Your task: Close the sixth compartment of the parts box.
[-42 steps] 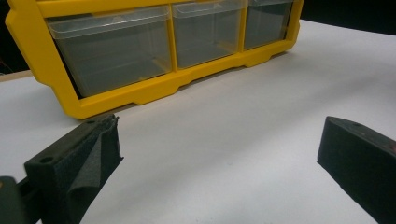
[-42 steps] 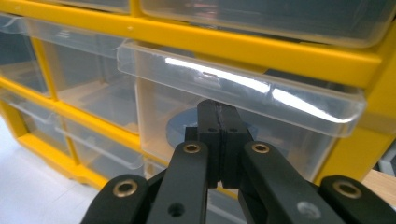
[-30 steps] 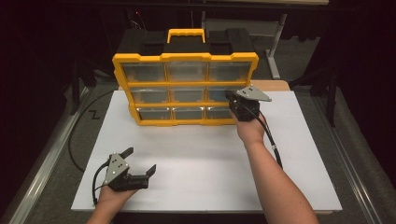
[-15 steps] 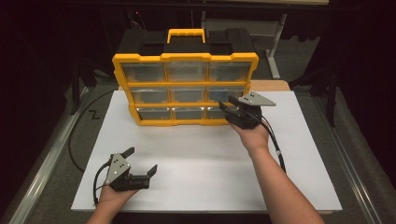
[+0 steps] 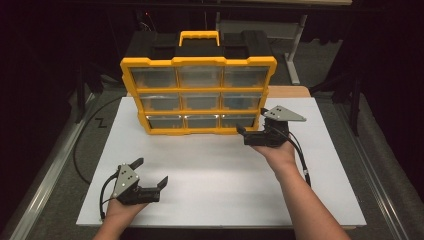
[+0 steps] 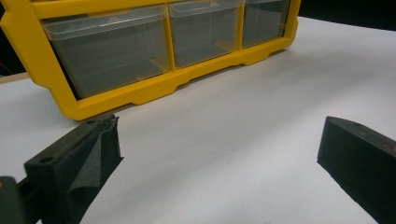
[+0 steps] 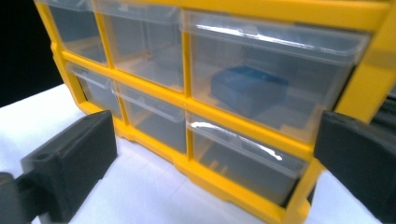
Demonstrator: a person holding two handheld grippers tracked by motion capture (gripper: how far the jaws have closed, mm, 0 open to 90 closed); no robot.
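We hold two tongs near a yellow drawer box on a white tabletop.

The white tabletop (image 5: 220, 180) is the biggest thing here. At its back stands the yellow drawer box (image 5: 197, 95), upright, with nine see-through drawers in three rows and a black top with a yellow handle (image 5: 199, 36). A blue thing (image 7: 250, 88) lies inside the right drawer of the middle row. Our right tongs (image 5: 248, 135) sit just beside the bottom right corner of the box; they have just been opening, now stand spread wide, and nothing is between them. Our left tongs (image 5: 150, 175) rest near the front left of the tabletop, well apart from the box, spread wide and holding nothing.
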